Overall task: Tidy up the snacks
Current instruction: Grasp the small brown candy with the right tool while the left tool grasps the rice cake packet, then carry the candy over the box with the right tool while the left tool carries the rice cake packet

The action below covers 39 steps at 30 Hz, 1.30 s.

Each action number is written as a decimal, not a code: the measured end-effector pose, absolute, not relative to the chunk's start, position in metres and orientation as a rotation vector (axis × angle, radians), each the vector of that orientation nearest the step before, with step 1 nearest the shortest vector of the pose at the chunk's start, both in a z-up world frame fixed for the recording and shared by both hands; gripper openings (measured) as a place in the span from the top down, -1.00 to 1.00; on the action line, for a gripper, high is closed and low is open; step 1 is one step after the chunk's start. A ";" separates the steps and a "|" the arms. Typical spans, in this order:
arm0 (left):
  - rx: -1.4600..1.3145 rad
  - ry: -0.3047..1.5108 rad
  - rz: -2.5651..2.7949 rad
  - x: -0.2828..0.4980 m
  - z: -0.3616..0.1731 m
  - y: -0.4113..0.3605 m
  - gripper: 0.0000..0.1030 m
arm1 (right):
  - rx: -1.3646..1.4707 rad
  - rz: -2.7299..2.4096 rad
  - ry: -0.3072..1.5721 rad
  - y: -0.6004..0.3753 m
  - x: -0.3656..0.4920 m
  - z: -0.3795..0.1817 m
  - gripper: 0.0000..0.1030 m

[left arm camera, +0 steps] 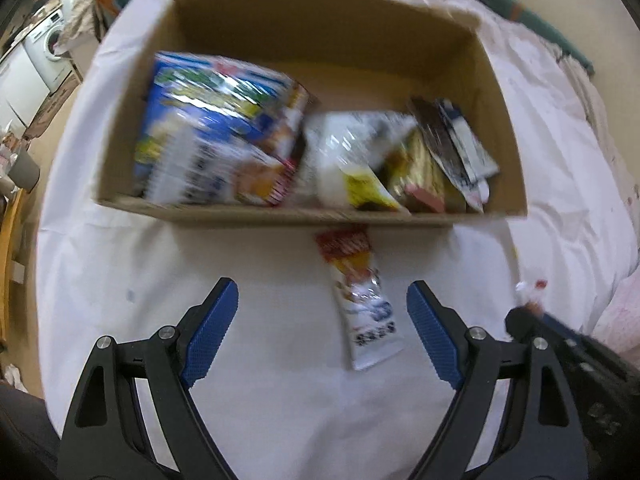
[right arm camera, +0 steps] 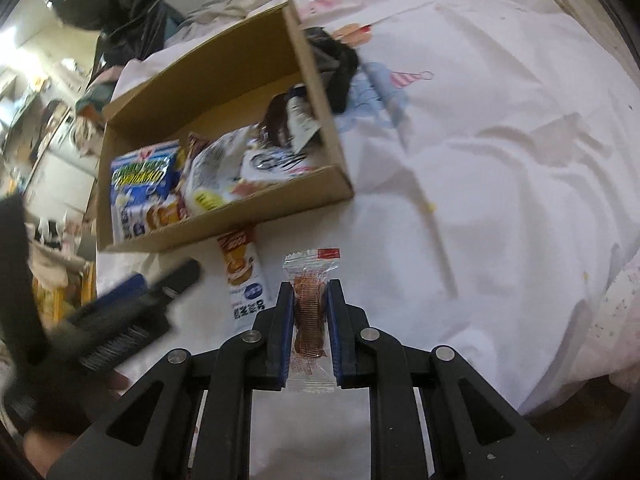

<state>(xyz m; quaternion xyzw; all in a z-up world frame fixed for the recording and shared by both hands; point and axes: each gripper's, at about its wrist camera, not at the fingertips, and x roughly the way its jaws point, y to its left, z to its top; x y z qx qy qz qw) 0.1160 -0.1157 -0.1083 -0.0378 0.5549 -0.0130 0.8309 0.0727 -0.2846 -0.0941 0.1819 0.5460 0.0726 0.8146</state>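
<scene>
An open cardboard box (left arm camera: 280,216) (right arm camera: 224,224) sits on a white sheet and holds several snack packs, among them a blue bag (left arm camera: 208,124) (right arm camera: 138,176). A long red-and-white snack packet (left arm camera: 362,296) (right arm camera: 242,272) lies flat on the sheet just in front of the box. My left gripper (left arm camera: 322,304) is open and empty, hovering above the sheet with that packet between its fingers' span. My right gripper (right arm camera: 310,292) is shut on a clear-wrapped brown cracker (right arm camera: 309,300), held above the sheet to the right of the packet; it shows blurred at the left wrist view's right edge (left arm camera: 528,312).
The white sheet (right arm camera: 480,200) covers a bed with printed cartoon patterns. A dark object (right arm camera: 340,64) lies against the box's right outer wall. A washing machine (left arm camera: 48,44) and room clutter stand beyond the bed on the left.
</scene>
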 end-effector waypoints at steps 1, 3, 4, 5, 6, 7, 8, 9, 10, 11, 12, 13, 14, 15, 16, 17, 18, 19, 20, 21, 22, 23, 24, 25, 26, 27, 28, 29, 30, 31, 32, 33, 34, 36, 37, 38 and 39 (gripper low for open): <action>-0.071 1.197 -0.021 0.118 -0.116 -0.123 -0.63 | 0.399 0.150 1.163 -0.288 0.073 -0.094 0.67; -0.069 1.228 -0.012 0.121 -0.127 -0.132 -0.63 | 0.419 0.141 1.155 -0.291 0.070 -0.093 0.67; -0.067 1.251 0.002 0.125 -0.135 -0.137 -0.62 | 0.426 0.137 1.152 -0.293 0.070 -0.091 0.67; -0.069 1.263 0.016 0.127 -0.140 -0.139 -0.62 | 0.436 0.131 1.148 -0.295 0.071 -0.091 0.67; -0.072 1.273 0.026 0.130 -0.145 -0.142 -0.61 | 0.449 0.123 1.142 -0.297 0.072 -0.090 0.67; -0.071 1.281 0.034 0.132 -0.148 -0.143 -0.58 | 0.456 0.120 1.140 -0.299 0.073 -0.090 0.67; -0.066 1.294 0.042 0.135 -0.154 -0.146 -0.54 | 0.465 0.117 1.137 -0.303 0.074 -0.089 0.67; -0.058 1.303 0.047 0.139 -0.157 -0.147 -0.50 | 0.470 0.114 1.135 -0.305 0.075 -0.088 0.67; -0.049 1.311 0.053 0.141 -0.161 -0.149 -0.43 | 0.472 0.116 1.137 -0.305 0.076 -0.089 0.67; -0.044 1.318 0.055 0.142 -0.164 -0.150 -0.29 | 0.473 0.119 1.142 -0.305 0.077 -0.090 0.67; -0.039 1.327 0.059 0.143 -0.167 -0.151 -0.18 | 0.474 0.120 1.144 -0.305 0.078 -0.090 0.67; -0.034 1.329 0.064 0.144 -0.168 -0.151 0.03 | 0.473 0.123 1.148 -0.304 0.078 -0.091 0.67; -0.029 1.326 0.066 0.144 -0.168 -0.152 0.32 | 0.474 0.126 1.148 -0.304 0.078 -0.091 0.67; -0.026 1.329 0.064 0.144 -0.168 -0.153 0.46 | 0.475 0.128 1.148 -0.304 0.079 -0.090 0.67; -0.020 1.335 0.059 0.144 -0.168 -0.155 0.46 | 0.474 0.130 1.147 -0.303 0.079 -0.090 0.67; -0.017 1.335 0.056 0.144 -0.166 -0.153 0.46 | 0.472 0.132 1.146 -0.303 0.079 -0.089 0.67; -0.017 1.335 0.055 0.144 -0.165 -0.152 0.46 | 0.472 0.134 1.145 -0.302 0.080 -0.089 0.67; -0.012 1.336 0.058 0.144 -0.164 -0.151 0.46 | 0.472 0.136 1.145 -0.302 0.080 -0.089 0.67; -0.008 1.337 0.059 0.144 -0.163 -0.151 0.46 | 0.473 0.138 1.144 -0.301 0.080 -0.088 0.67; -0.007 1.338 0.059 0.144 -0.163 -0.149 0.46 | 0.473 0.139 1.143 -0.301 0.080 -0.088 0.67; -0.004 1.337 0.062 0.144 -0.161 -0.146 0.46 | 0.472 0.140 1.143 -0.301 0.080 -0.088 0.67; -0.002 1.336 0.065 0.140 -0.156 -0.135 0.46 | 0.470 0.141 1.143 -0.300 0.080 -0.087 0.67; -0.002 1.334 0.068 0.139 -0.156 -0.131 0.46 | 0.468 0.143 1.144 -0.300 0.080 -0.088 0.67; -0.002 1.334 0.069 0.138 -0.155 -0.127 0.46 | 0.467 0.143 1.146 -0.299 0.080 -0.088 0.67; -0.002 1.331 0.071 0.137 -0.153 -0.123 0.46 | 0.465 0.145 1.148 -0.299 0.080 -0.088 0.67; 0.000 1.327 0.073 0.135 -0.151 -0.120 0.46 | 0.464 0.146 1.148 -0.298 0.080 -0.088 0.67; 0.004 1.323 0.074 0.133 -0.149 -0.117 0.46 | 0.462 0.148 1.148 -0.298 0.080 -0.088 0.67; 0.009 1.320 0.076 0.131 -0.147 -0.112 0.46 | 0.458 0.150 1.148 -0.296 0.080 -0.088 0.67; 0.005 1.321 0.074 0.129 -0.145 -0.108 0.46 | 0.456 0.152 1.148 -0.295 0.080 -0.088 0.67; -0.004 1.319 0.074 0.126 -0.141 -0.101 0.46 | 0.454 0.156 1.149 -0.294 0.080 -0.088 0.67; -0.008 1.315 0.072 0.123 -0.137 -0.097 0.46 | 0.452 0.161 1.150 -0.292 0.080 -0.088 0.67; -0.008 1.310 0.070 0.120 -0.134 -0.095 0.46 | 0.450 0.165 1.151 -0.291 0.080 -0.088 0.67; -0.008 1.302 0.067 0.119 -0.129 -0.092 0.46 | 0.446 0.169 1.150 -0.290 0.080 -0.087 0.67; -0.007 1.281 0.063 0.113 -0.118 -0.086 0.46 | 0.437 0.175 1.147 -0.287 0.079 -0.086 0.67; -0.008 1.270 0.060 0.110 -0.112 -0.083 0.46 | 0.436 0.178 1.146 -0.286 0.079 -0.085 0.67; -0.011 1.262 0.056 0.107 -0.106 -0.079 0.46 | 0.435 0.180 1.146 -0.285 0.078 -0.085 0.67; -0.014 1.255 0.053 0.102 -0.100 -0.080 0.46 | 0.435 0.181 1.145 -0.284 0.078 -0.085 0.67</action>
